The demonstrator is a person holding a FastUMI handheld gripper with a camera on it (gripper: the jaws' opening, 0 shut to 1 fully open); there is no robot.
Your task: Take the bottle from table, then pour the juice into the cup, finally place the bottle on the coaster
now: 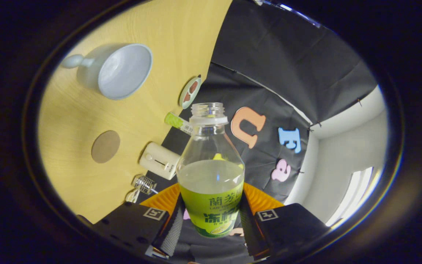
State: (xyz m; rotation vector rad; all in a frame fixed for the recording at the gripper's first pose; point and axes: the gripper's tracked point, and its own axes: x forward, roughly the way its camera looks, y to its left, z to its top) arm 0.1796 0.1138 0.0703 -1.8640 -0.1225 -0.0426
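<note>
My gripper [211,220] clamps both fingers on the uncapped clear plastic bottle [211,172] of pale green juice, its neck pointing straight ahead, with the white handled cup [117,71] lying far forward-left across the tilted yellow counter [79,121].

Pale wooden worktop [167,47] with fine grain, black creased cloth wall [288,66] hanging behind its far edge, white plain room wall [346,154] beyond the cloth, bright window [357,187] giving daylight, whole scene strongly tilted
</note>
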